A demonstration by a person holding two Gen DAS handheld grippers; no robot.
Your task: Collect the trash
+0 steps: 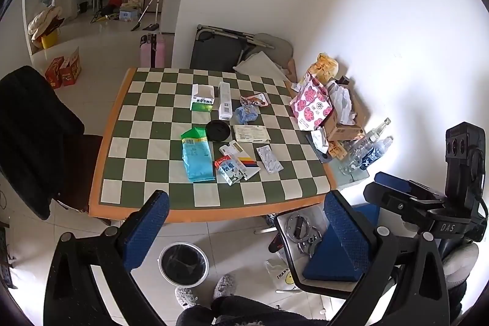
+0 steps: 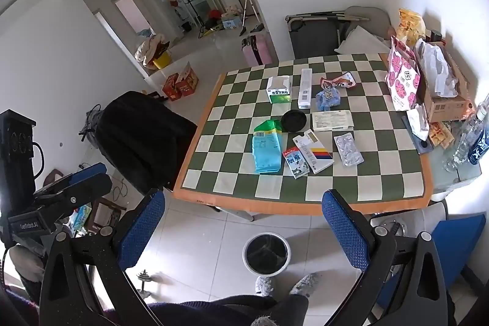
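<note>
Trash litters the checkered tabletop (image 1: 146,173): a soft blue pouch (image 1: 197,158), a milk carton (image 1: 229,169), a blister pack (image 1: 269,158). All look light and crushable; pinch each by an edge. Your left gripper (image 1: 244,231) and right gripper (image 2: 244,229) hang open above the bin (image 2: 266,253).

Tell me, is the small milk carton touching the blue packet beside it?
Apart. The right wrist view shows tablecloth between the milk carton and blue packet.

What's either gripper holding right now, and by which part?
Nothing. The left gripper and right gripper are both open and empty, above the floor short of the table.
</note>
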